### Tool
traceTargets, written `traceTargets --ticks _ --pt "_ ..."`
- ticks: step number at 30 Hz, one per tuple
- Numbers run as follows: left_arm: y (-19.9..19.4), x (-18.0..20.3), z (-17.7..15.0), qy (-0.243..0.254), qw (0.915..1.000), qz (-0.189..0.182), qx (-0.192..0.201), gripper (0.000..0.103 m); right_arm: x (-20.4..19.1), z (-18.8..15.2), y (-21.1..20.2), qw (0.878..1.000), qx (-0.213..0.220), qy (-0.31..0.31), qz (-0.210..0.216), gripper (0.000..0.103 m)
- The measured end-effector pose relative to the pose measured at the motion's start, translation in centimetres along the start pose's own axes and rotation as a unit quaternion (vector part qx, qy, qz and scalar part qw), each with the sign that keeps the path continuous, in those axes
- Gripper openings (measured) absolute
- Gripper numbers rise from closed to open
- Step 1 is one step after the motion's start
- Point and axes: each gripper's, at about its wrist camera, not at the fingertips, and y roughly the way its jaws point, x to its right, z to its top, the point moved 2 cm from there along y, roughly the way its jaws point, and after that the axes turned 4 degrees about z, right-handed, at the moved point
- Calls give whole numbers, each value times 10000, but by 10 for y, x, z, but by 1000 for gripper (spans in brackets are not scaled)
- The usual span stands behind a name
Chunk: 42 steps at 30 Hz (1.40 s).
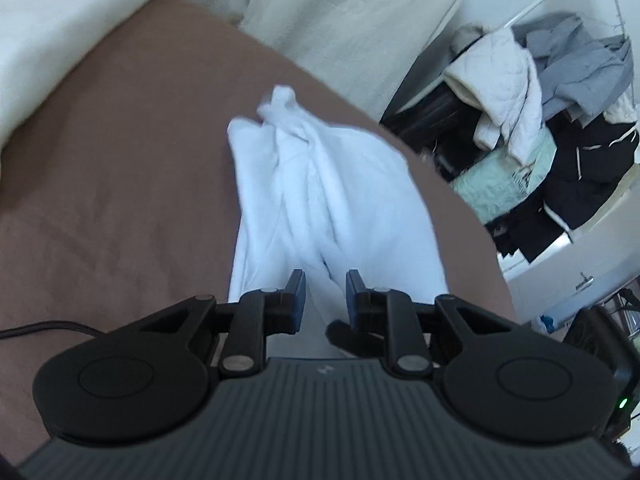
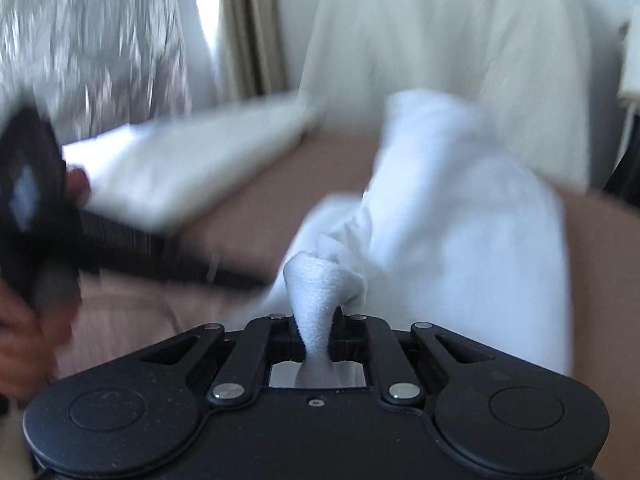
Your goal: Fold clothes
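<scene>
Left wrist view: left gripper (image 1: 326, 286) points forward and down over a brown bed sheet (image 1: 120, 180), jaws parted a little, nothing pinched between them. White garment (image 1: 320, 184) lies bunched in long folds on the sheet, running away from the fingertips; its near end sits under and just past the open jaws, and whether the pads brush it cannot be told. Far end is twisted into a knot-like lump. White duvet (image 1: 52, 40) is heaped at upper left, and a cluttered clothes rack (image 1: 540, 120) stands beyond the bed edge at right. A black cable (image 1: 48, 326) trails on the sheet at left.

Right wrist view: heavy blur. Right gripper (image 2: 318, 336) tilts downward, jaws clamped tight on a twisted corner of the white garment, cloth squeezed through between the fingers. The rest of the garment billows up and to the right above the brown sheet. A white pillow (image 2: 192, 160) lies at left centre. At far left edge a person's hand (image 2: 24, 320) grips the black body of the other gripper, blurred.
</scene>
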Motion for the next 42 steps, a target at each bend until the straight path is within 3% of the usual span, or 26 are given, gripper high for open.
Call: traceTargets --ticks 4,7,12,14,18,21,25,29,33,35,38,39,40,41,42 --pt "11 -9 -3 -219 9994 -264 -14 20 4 -11 -3 9998 58 192 63 11" --pt "11 -15 -3 -459 9971 -592 134 28 14 -8 -11 9965 369 683 319 11" --pt "3 -17 8 -557 9949 -694 480 30 27 -5 -34 9744 1202 1632 977 11" --pt "3 -23 8 -750 9924 -845 479 32 32 1 -37 9705 1292 1747 1043 11" --pt "15 -34 5 -1298 9853 -1089 233 39 13 3 -26 9855 999 1154 746 12" --pt "22 -36 0 -1258 9878 -919 96 39 -9 3 -8 9946 611 652 529 17" --pt "29 -33 -5 -1081 9916 -704 -40 39 -35 -2 0 9974 281 -17 658 39" --pt "27 -25 -7 -697 9962 -522 -80 41 -63 -8 -7 9938 54 -706 855 39" --pt "23 -23 -11 -431 9980 -426 -175 41 -62 -8 -46 9971 11 -531 552 42" --pt "24 -21 -12 -290 9986 -373 -241 45 -54 -16 -66 9975 -224 -630 221 56" --pt "26 -14 -15 27 9995 -184 -251 48 -33 -33 -89 9939 -674 -674 -548 58" --pt "27 -10 -16 189 9995 -110 -210 41 -20 -38 -92 9924 -814 -453 -799 58" --pt "26 -5 -17 353 9993 -8 -148 28 -7 -43 -96 9902 -936 -175 -1022 58" --pt "24 0 -17 517 9986 95 -86 7 4 -48 -96 9878 -1039 113 -1153 58" --pt "23 5 -17 681 9975 198 -23 7 16 -52 -95 9850 -1133 405 -1239 58"
